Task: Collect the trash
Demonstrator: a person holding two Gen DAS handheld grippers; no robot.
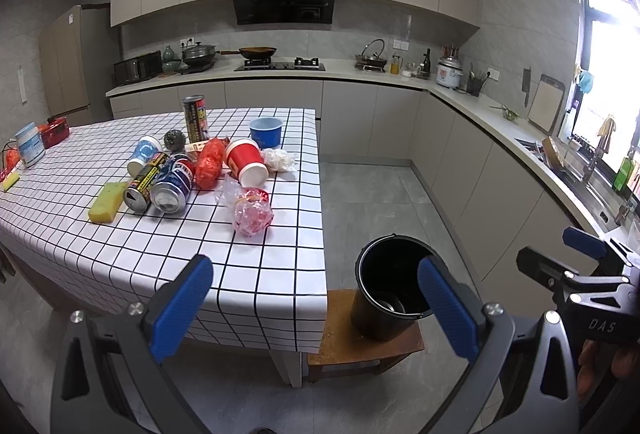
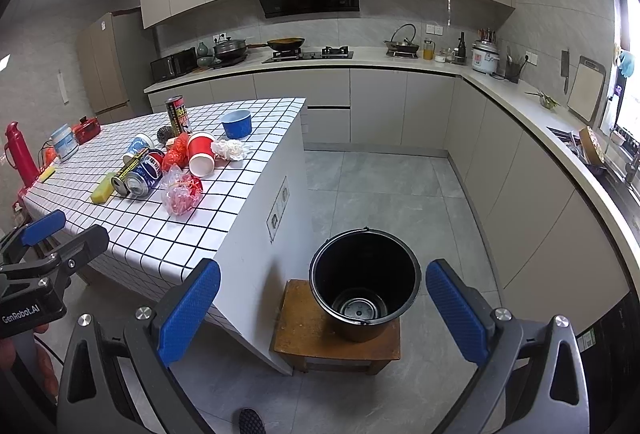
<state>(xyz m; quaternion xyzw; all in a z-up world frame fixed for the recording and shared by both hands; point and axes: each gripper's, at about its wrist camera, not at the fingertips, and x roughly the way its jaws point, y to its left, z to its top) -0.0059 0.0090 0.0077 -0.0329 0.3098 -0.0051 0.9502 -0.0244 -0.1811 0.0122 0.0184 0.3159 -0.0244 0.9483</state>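
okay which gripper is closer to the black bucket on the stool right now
Probably the right. The right gripper looks straight down into the black bucket, framed between its open fingers. The left gripper sits further left, facing the table corner, bucket off-centre.

Table, white cloth with black grid, left half of frame. On it, centre cluster: upright tall can, blue bowl, red paper cup tipped over, two cans lying down, yellow sponge, orange mesh bag, crumpled clear wrapper, white wad, possibly tissue. Wooden stool, lower centre, carries black bucket.
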